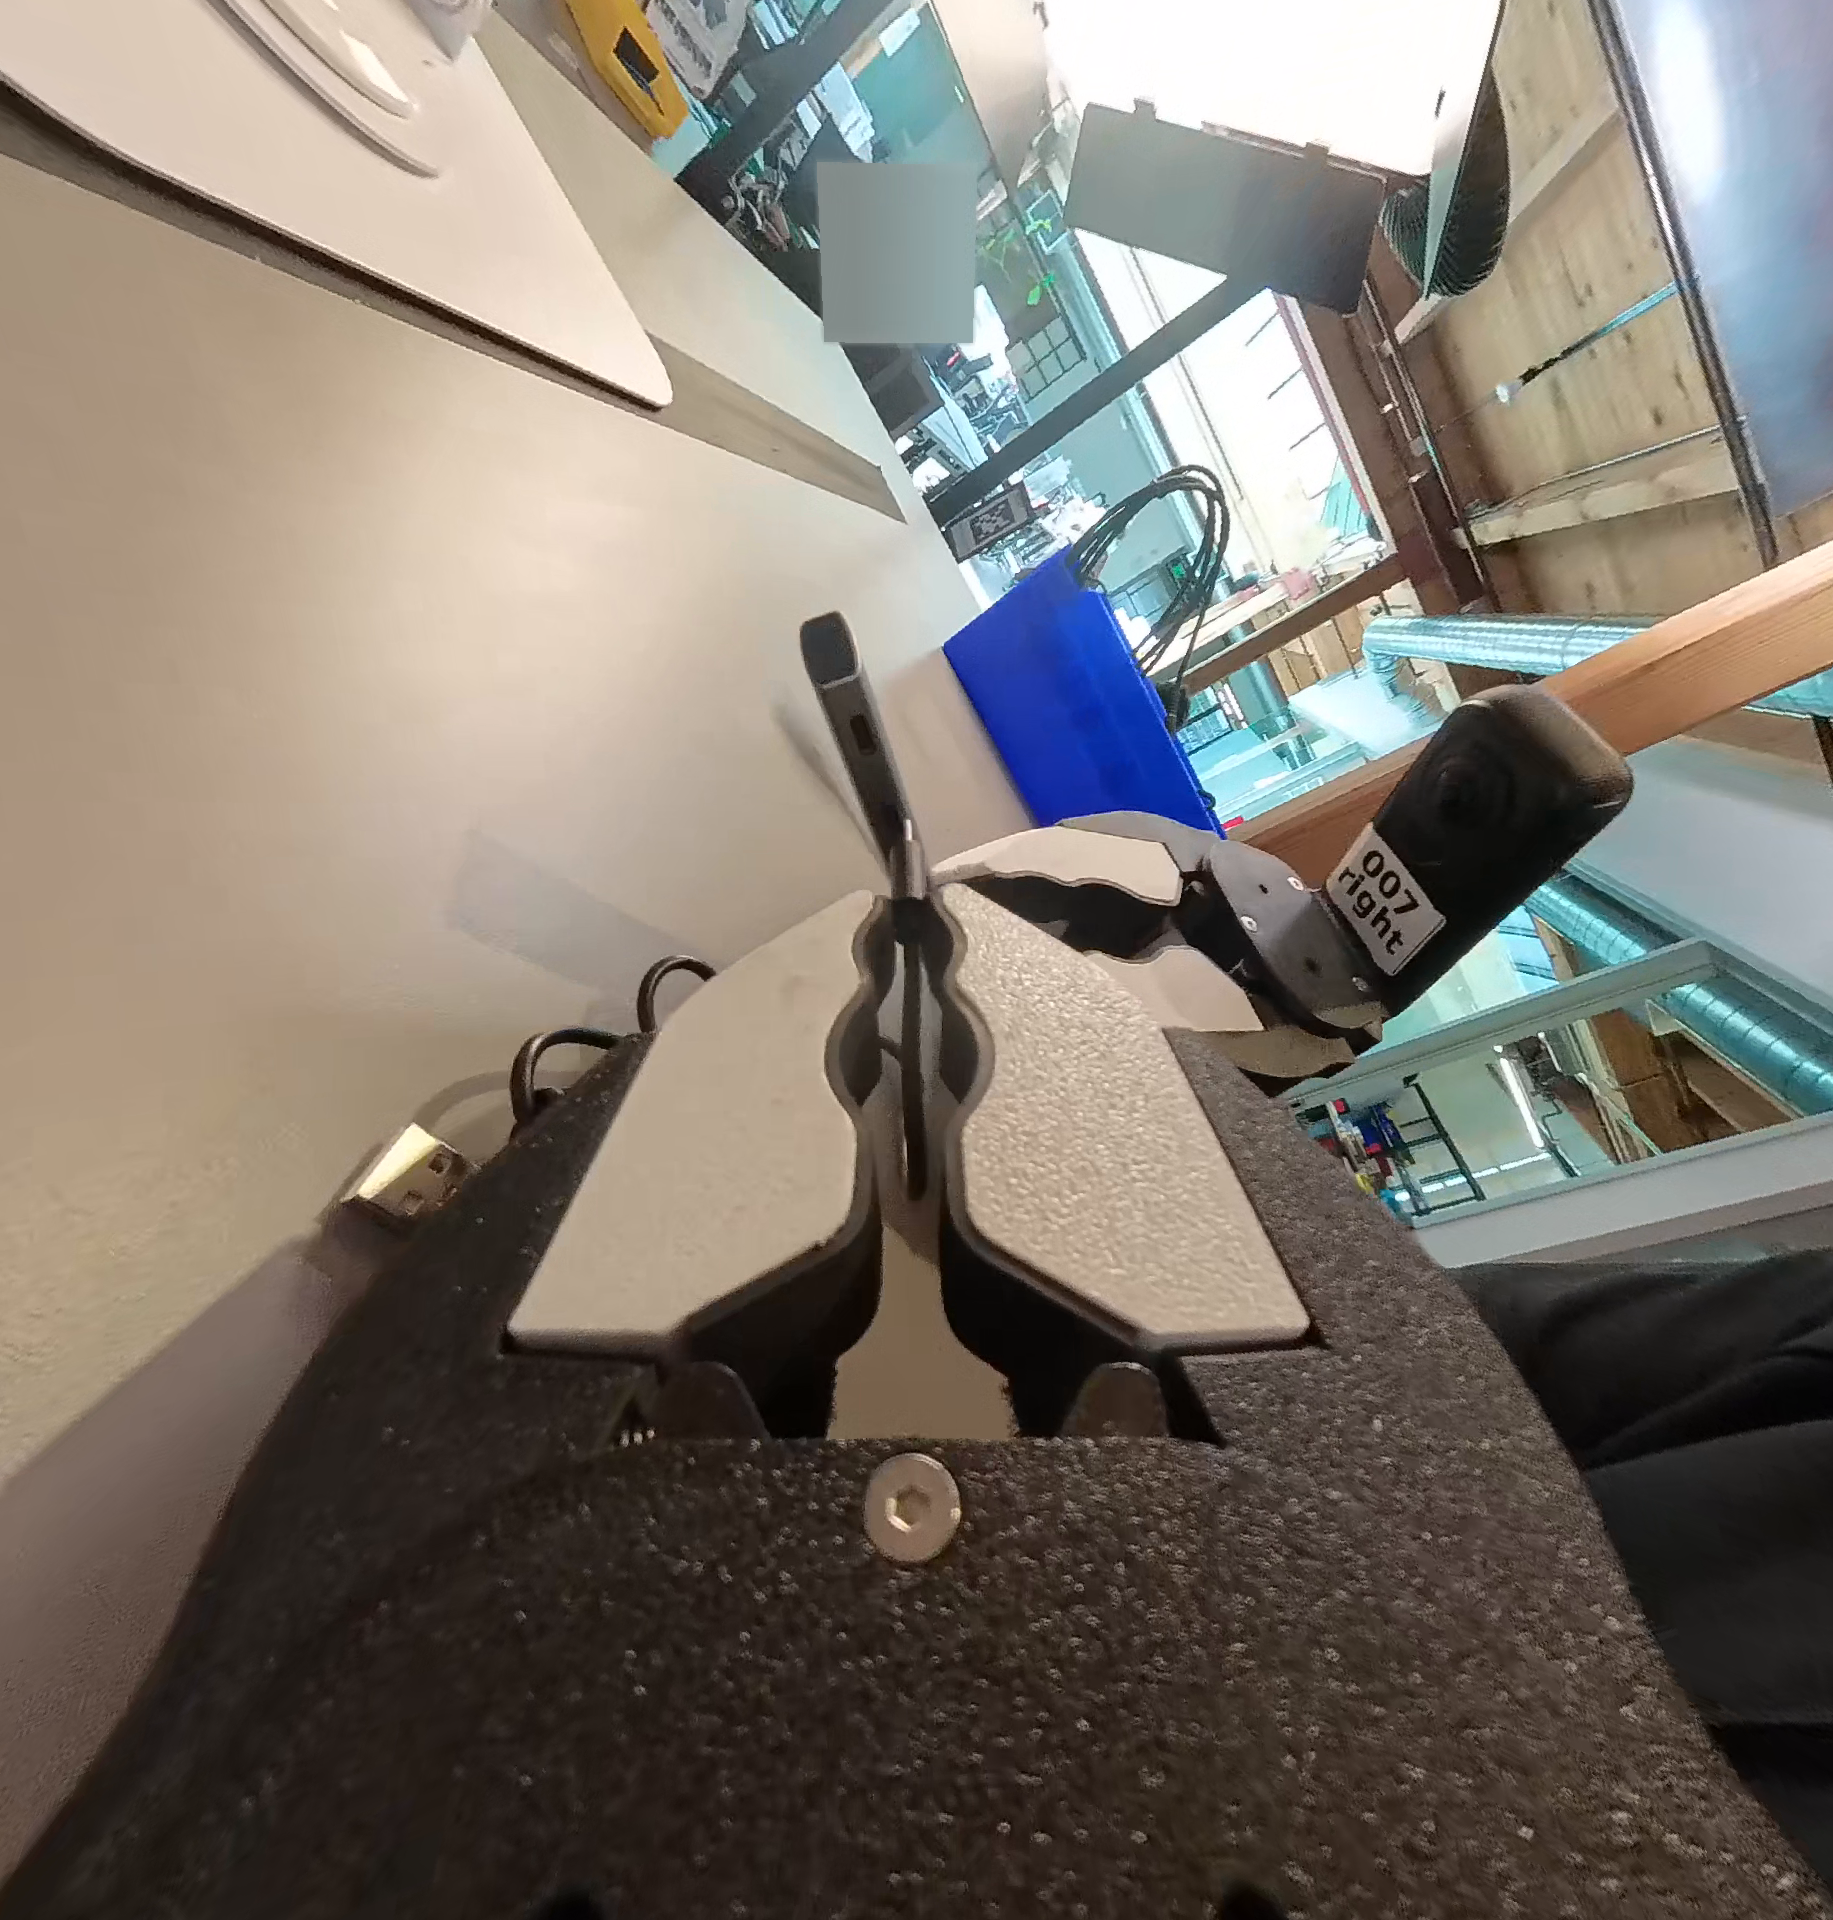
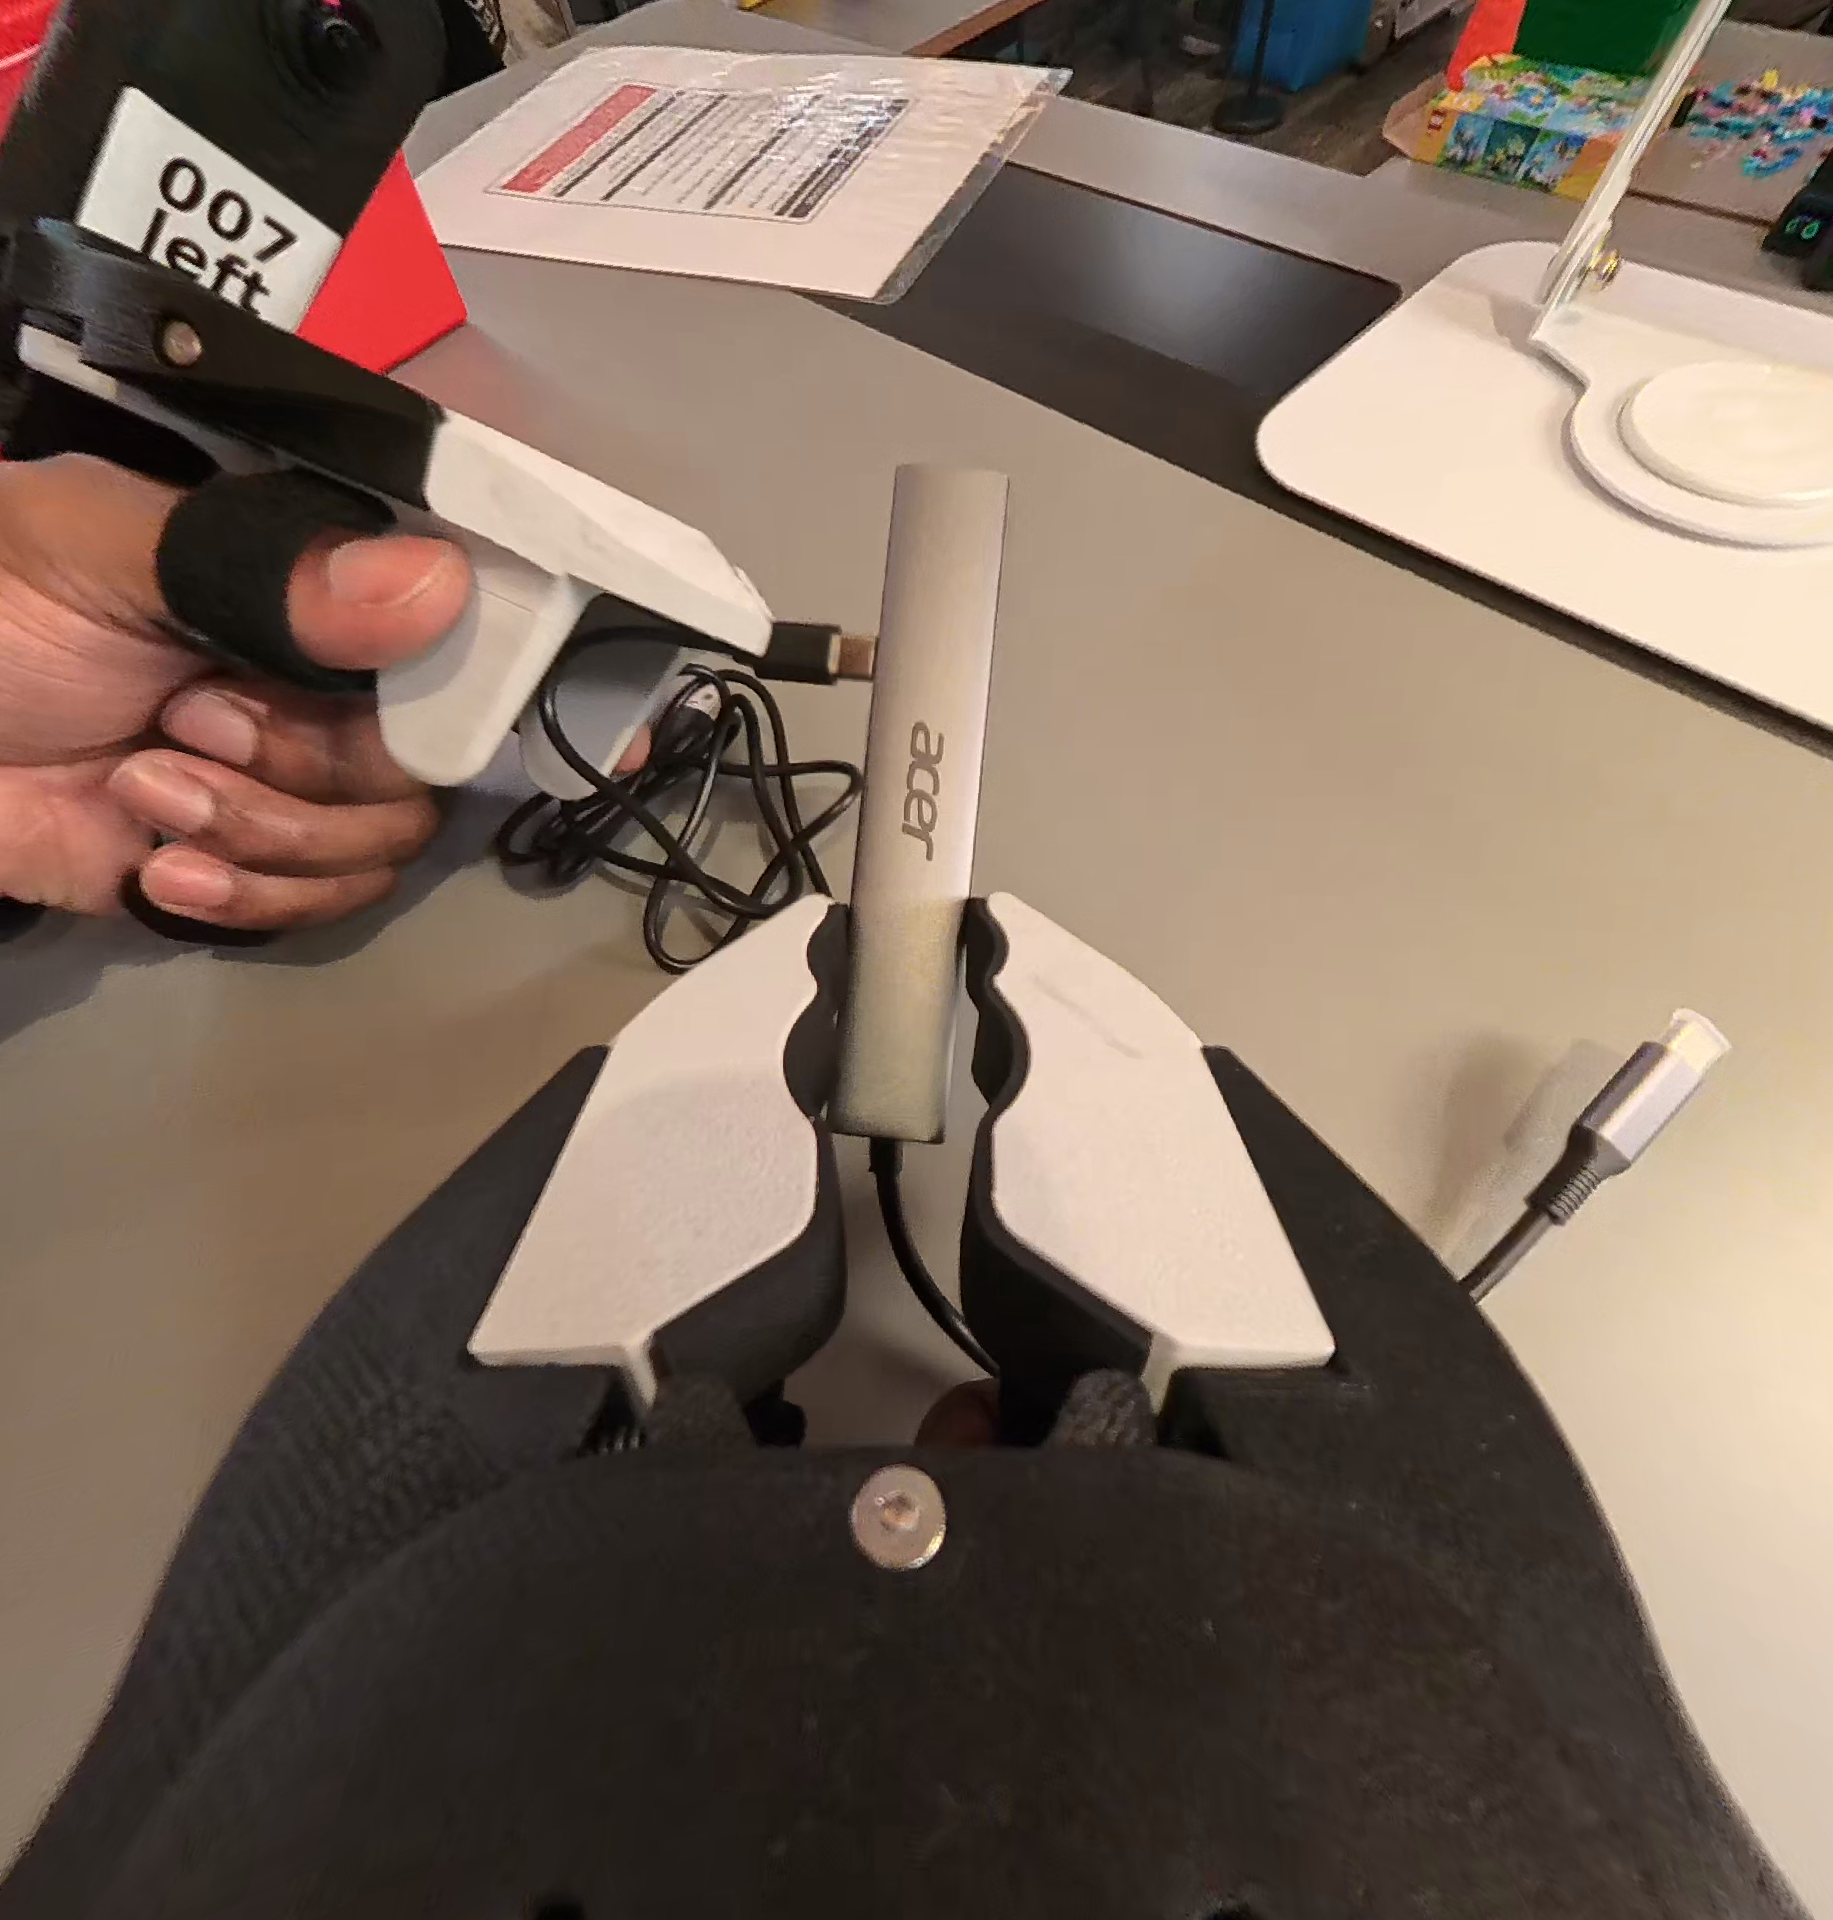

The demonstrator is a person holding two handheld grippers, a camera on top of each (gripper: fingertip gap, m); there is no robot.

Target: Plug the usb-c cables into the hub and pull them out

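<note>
Slim grey hub [image 2: 927,790] held off the table, black usb-c cable plug [image 2: 824,655] tip at its side port

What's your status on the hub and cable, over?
Right gripper shut on hub, held upright off the table. Left gripper shut on USB-C cable, plug tip at hub's side port, not fully seated. Approach clear.

White sticker [image 1: 1385,909] on black camera [image 1: 1494,790]: short printed number and word. Second sticker [image 2: 205,234], same kind, on other camera [image 2: 299,73]. Grey hub [image 2: 927,727]: brand mark runs lengthwise on its face. Laminated sheet [image 2: 746,156] at table [image 2: 1307,779] far edge: red header, fine print, too small to read.
</note>
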